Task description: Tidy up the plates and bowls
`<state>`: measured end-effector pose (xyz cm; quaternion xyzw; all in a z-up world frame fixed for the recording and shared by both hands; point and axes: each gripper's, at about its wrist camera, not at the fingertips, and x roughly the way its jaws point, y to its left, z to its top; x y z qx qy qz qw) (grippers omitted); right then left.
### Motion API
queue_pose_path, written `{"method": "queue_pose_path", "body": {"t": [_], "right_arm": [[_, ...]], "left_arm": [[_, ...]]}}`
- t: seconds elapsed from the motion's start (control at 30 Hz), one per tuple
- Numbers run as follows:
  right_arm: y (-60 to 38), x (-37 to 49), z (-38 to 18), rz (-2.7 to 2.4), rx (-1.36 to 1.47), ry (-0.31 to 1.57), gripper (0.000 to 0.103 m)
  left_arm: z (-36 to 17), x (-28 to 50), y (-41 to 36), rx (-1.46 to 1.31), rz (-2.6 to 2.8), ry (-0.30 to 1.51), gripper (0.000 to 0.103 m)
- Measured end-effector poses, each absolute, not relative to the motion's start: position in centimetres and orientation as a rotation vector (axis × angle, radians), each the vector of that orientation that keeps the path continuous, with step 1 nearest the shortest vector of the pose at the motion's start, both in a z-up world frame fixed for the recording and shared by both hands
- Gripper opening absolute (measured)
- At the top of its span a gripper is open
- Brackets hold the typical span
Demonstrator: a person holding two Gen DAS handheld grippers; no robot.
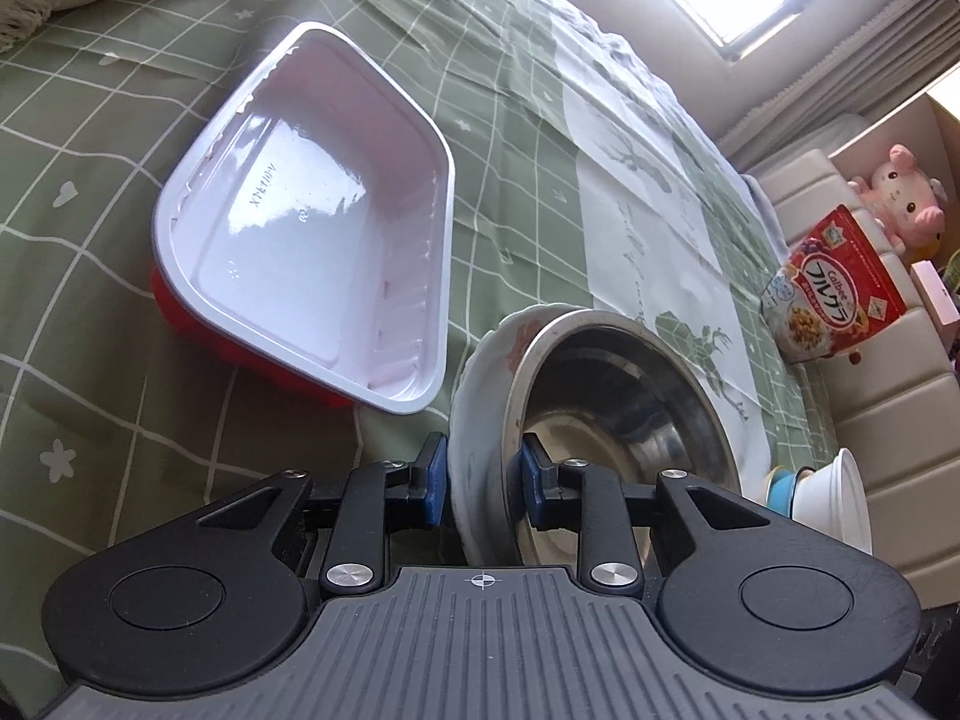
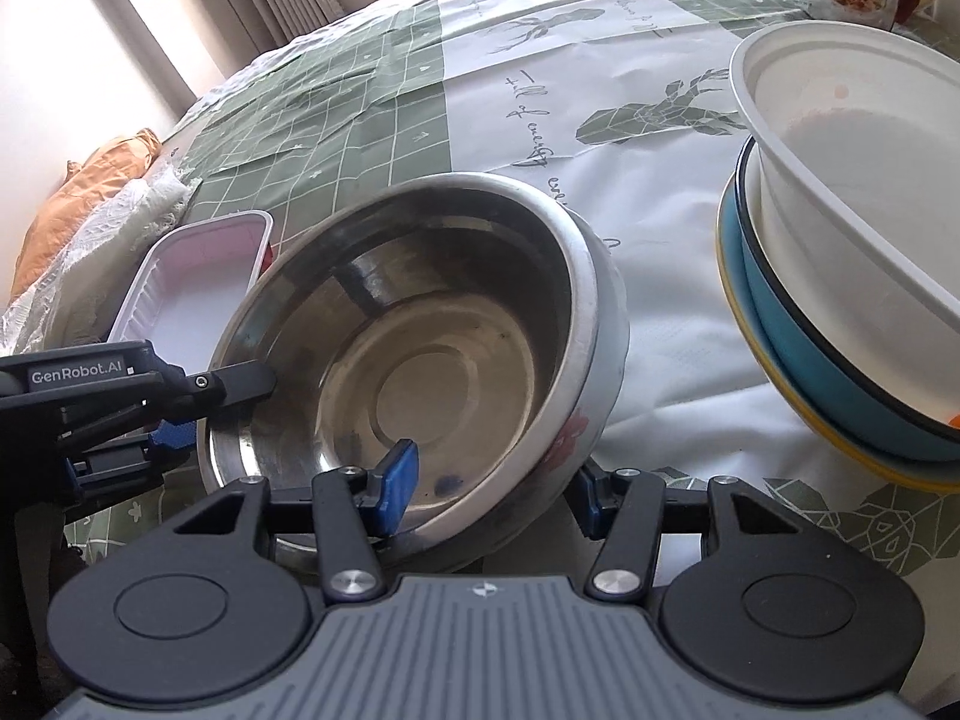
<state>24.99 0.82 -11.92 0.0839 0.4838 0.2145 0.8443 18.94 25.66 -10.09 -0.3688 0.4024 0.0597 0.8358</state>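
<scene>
bowls nested and gripped from both sides, stack still to join

obs: my left gripper (image 1: 477, 480) is clamped across the near rim of the nested pair. one blue pad sits outside the white ceramic bowl (image 1: 480, 396), the other inside the steel bowl (image 1: 624, 396), both walls pinched between them. the right wrist view shows the same from the side.

obs: my right gripper (image 2: 489, 492) straddles the opposite rim. its left pad lies inside the steel bowl (image 2: 420, 348); its right pad is behind the ceramic bowl (image 2: 600, 312) with its flower print. the jaws look closed on the rim, though the outer pad's contact is partly hidden.

position: the pair is tilted, mouth leaning toward the right camera, over the green checked cloth (image 1: 150, 138). i cannot tell if its base still touches the cloth.

done, by my reading: steel bowl already seated in the ceramic one. to the right a second stack stands, white plastic bowl (image 2: 852, 138) in a blue bowl (image 2: 840, 396) on a yellow plate (image 2: 780, 372).

left: the white rectangular tray (image 1: 312, 222) on its red container (image 1: 192, 312) sits apart, unsorted. the pair still needs a final place, likely with the stack. roughly halfway.
</scene>
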Motion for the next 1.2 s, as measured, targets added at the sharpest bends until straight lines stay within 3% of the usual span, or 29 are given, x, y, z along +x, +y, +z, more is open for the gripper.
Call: {"method": "queue_pose_path", "body": {"t": [0.4,0.73,0.83,0.97,1.2], "right_arm": [[-1.9,24.2,-10.9,0.536,0.208,0.984,0.054],[-8.4,20.3,-6.6,0.688,0.214,0.813,0.056],[-10.7,19.5,-5.0,0.716,0.196,0.745,0.057],[-13.6,19.3,-3.5,0.698,0.18,0.662,0.061],[-17.6,21.2,-3.0,0.589,0.227,0.606,0.061]], "left_arm": [[-8.4,18.0,24.2,-0.722,0.197,0.843,0.027],[-3.4,16.5,19.5,-0.633,0.197,0.679,0.027],[-1.8,15.7,17.5,-0.6,0.177,0.588,0.018],[0.0,15.0,15.5,-0.568,0.177,0.498,0.017],[-0.1,16.7,13.4,-0.578,0.096,0.578,0.017]]}}
